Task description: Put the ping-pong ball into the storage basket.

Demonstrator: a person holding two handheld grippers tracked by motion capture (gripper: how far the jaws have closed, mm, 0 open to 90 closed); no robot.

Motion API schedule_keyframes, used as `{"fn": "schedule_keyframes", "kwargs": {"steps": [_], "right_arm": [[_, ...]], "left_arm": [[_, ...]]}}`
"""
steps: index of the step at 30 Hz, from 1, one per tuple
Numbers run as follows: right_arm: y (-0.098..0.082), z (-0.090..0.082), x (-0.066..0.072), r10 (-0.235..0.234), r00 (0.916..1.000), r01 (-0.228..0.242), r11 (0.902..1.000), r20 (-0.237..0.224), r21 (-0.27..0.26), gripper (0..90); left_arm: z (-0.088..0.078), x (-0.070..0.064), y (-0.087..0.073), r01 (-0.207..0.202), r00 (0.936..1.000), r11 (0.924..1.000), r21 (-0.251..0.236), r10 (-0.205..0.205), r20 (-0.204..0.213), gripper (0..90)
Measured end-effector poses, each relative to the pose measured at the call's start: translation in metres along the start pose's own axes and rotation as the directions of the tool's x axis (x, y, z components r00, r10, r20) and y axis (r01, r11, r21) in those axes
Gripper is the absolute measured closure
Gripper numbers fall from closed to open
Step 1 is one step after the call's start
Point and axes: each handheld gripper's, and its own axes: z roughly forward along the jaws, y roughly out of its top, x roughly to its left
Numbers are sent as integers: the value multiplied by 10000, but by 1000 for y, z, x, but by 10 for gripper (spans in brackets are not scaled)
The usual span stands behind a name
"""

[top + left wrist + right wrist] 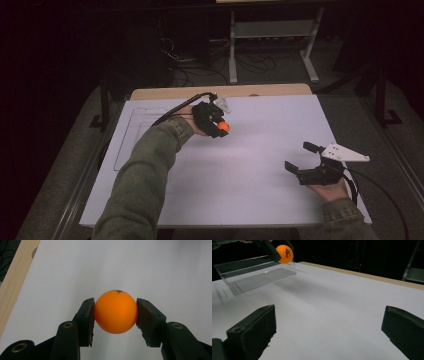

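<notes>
— Across the white rectangular tabletop sheet (240,165), what lies where?

— It covers nearly all of a pale wooden table (220,92), whose bare edge shows as a strip at twelve o'clock. Toward ten o'clock a clear plastic rectangular tray (257,275) sits on the sheet, hard to make out from above.

— And the ball?

— The small orange plastic ball (116,312) is clamped between the two black pads of the left gripper (218,125), held above the sheet at about eleven o'clock, just beside the tray's near corner. It touches both pads and nothing else.

— The other hand?

— The right gripper (299,159) rests at about four o'clock, well apart from the ball, its jaws spread wide with only bare sheet between them. A grey three-cornered plate sits on top of it.

— What of the room?

— Dark. Beyond twelve o'clock stands a light metal frame (272,45) on the floor, with loose black cables (200,70) tangled beside it.
</notes>
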Motion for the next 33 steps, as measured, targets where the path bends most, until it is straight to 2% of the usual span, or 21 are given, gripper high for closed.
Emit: {"fn": "schedule_keyframes", "kwargs": {"steps": [33], "right_arm": [[0, 0, 1, -71, 10000, 72, 10000, -44, 67, 0]], "left_arm": [[-43, -11, -21, -93, 9993, 9998, 177, 99, -349, 504]]}}
